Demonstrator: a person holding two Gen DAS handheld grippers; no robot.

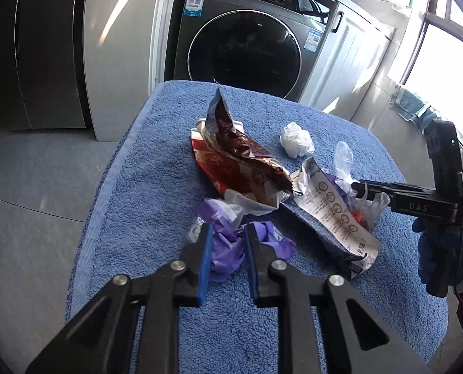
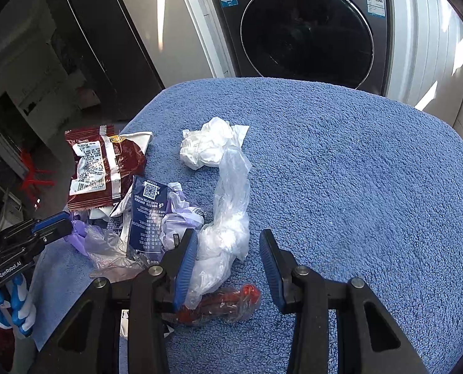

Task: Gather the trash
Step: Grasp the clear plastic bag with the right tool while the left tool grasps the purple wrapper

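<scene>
The left hand-held gripper (image 1: 226, 233) pinches a soft, crumpled purple wrapper (image 1: 228, 249) on the fuzzy blue towel surface (image 2: 340, 162). The right hand-held gripper (image 2: 228, 243) is partly open around a thin clear plastic bag (image 2: 228, 218). A scrunched white tissue (image 2: 206, 145) lies farther away.

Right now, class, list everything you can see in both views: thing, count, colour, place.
towel: one, blue, covers the surface
washing machine: one, grey, behind the towel
snack packet: one, dark red, far left of the pile
tissue: one, white, crumpled, far side of the pile
navy packet: one, dark blue, mid-pile
clear bag: one, transparent, between the right tool's pads
red wrapped item: one, under the right tool
purple wrapper: one, in the left tool
left tool: black, blue pads, closed on the purple wrapper
right tool: black, blue pads, open
</scene>
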